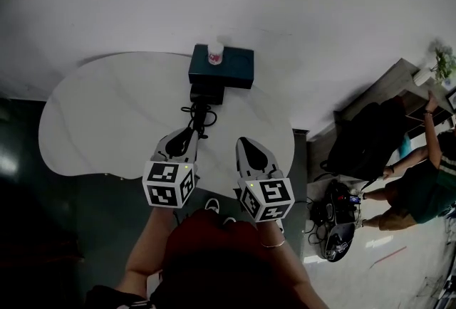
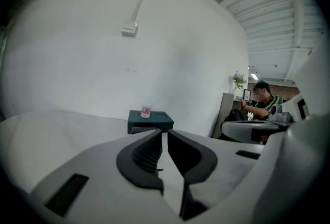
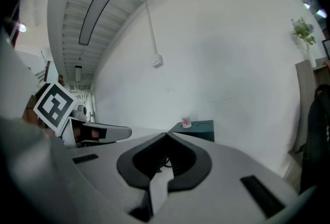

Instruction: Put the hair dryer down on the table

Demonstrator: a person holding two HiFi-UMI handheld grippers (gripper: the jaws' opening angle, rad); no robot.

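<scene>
The black hair dryer [image 1: 206,94] lies on the white round table [image 1: 107,108], just in front of a dark teal box [image 1: 221,67]. Its black cord [image 1: 198,119] trails toward me. My left gripper [image 1: 187,135] hovers over the near end of the cord. Its jaws [image 2: 165,134] are closed to a thin slit with nothing between them. My right gripper [image 1: 244,144] hangs beside it to the right, apart from the dryer. Its fingertips [image 3: 166,135] meet and hold nothing. Both grippers point toward the box [image 2: 150,121].
A small pink-printed cup [image 1: 215,55] stands on the teal box by the white wall. The table's near edge runs under my grippers. Off to the right, a person [image 1: 420,179] stands beside dark bags [image 1: 360,137] and gear on the floor.
</scene>
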